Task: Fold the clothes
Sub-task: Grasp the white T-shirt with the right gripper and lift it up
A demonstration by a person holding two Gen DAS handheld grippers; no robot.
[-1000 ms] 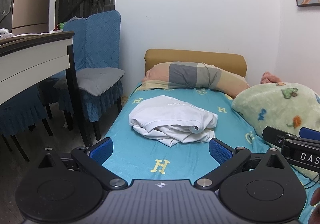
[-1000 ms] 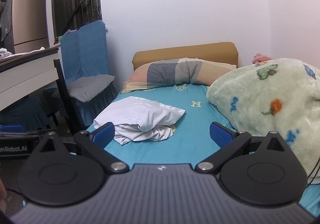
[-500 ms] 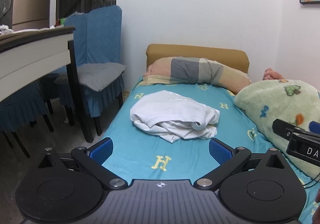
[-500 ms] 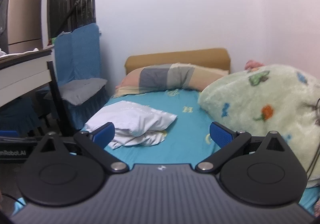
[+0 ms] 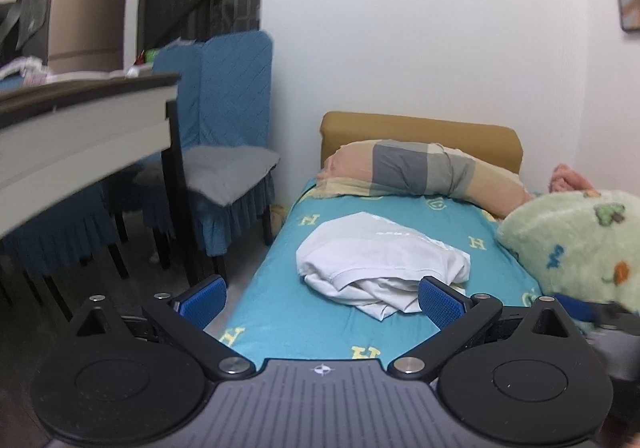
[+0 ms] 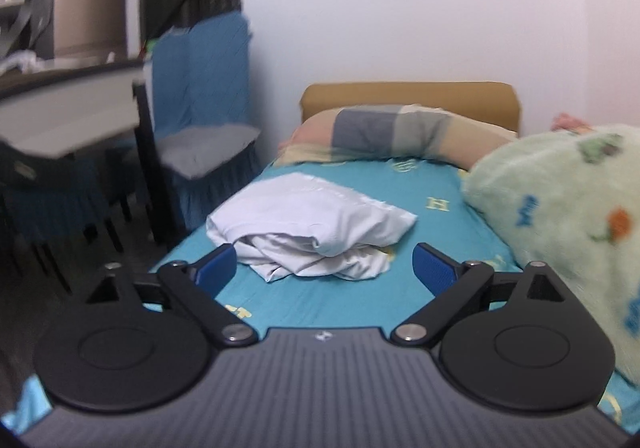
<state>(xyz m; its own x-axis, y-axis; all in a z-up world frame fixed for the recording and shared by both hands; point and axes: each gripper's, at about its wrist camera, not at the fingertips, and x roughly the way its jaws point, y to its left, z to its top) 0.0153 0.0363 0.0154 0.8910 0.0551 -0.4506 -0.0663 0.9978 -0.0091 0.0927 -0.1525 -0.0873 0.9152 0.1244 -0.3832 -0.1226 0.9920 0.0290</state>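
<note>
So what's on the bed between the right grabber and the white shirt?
Only bare teal sheet. In the right wrist view, the right gripper, jaws open, faces the crumpled white shirt, and nothing else lies on that stretch.

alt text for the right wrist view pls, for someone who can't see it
A crumpled white garment lies on a teal bed sheet, just ahead of the open right gripper, which holds nothing. A green fleece blanket fills the right side, a pillow rests at the headboard, and a blue-covered chair stands left of the bed.
</note>
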